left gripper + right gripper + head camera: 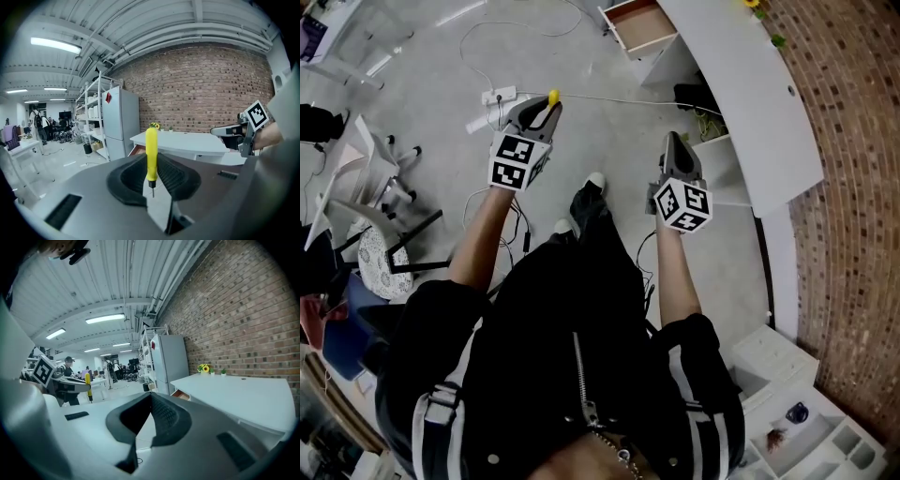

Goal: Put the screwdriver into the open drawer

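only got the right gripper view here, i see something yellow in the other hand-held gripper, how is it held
Observer: The left hand-held gripper is shut on the yellow screwdriver by its handle, upright, metal tip down.
Operator: drawer empty? i only see its edge
Observer: Head view looks into the open drawer at the end of the white counter: bare bottom, nothing visible inside.
Operator: floor ahead?
Observer: A white power strip and cables lie there.

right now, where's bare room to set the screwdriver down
The open drawer looks empty, and the white desk beside it is mostly bare. The floor left of the left claw is crowded: power strip, chair.
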`<state>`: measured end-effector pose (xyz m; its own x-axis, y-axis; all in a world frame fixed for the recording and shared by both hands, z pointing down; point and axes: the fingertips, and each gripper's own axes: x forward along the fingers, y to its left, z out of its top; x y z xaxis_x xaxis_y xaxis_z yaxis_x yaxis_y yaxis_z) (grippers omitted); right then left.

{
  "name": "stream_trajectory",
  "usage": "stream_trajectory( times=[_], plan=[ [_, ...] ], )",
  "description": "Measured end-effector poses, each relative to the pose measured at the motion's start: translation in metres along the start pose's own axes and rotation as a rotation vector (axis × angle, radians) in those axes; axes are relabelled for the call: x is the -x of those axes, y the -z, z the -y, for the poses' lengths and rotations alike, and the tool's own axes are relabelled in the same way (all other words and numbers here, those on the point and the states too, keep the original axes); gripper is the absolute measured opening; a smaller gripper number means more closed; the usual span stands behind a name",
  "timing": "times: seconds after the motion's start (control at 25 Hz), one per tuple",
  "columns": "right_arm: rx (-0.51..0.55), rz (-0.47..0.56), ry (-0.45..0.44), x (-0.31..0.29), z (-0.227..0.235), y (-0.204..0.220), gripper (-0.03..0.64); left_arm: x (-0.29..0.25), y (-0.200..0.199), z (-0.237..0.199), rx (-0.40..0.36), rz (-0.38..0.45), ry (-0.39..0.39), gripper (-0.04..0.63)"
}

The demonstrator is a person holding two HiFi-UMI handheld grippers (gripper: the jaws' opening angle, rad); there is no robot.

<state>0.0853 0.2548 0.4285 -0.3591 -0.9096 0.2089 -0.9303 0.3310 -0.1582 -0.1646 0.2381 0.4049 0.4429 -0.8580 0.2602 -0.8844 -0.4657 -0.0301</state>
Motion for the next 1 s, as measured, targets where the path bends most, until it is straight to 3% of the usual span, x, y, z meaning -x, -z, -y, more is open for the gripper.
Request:
stream_trajectory(
  times=[0.32,1.0],
  plan=[
    [-0.025,-0.011,-0.007,-0.064,0.010,-0.004,0.008,-0.049,-0.003,-0.033,-0.002,-0.025,0.006,0.081],
    [-0.020,-0.025,-0.049,-0.260,0.095,-0.071,0.008,-0.234,-0.041,-0.112,0.001,-0.105,0.001,0.081]
  ],
)
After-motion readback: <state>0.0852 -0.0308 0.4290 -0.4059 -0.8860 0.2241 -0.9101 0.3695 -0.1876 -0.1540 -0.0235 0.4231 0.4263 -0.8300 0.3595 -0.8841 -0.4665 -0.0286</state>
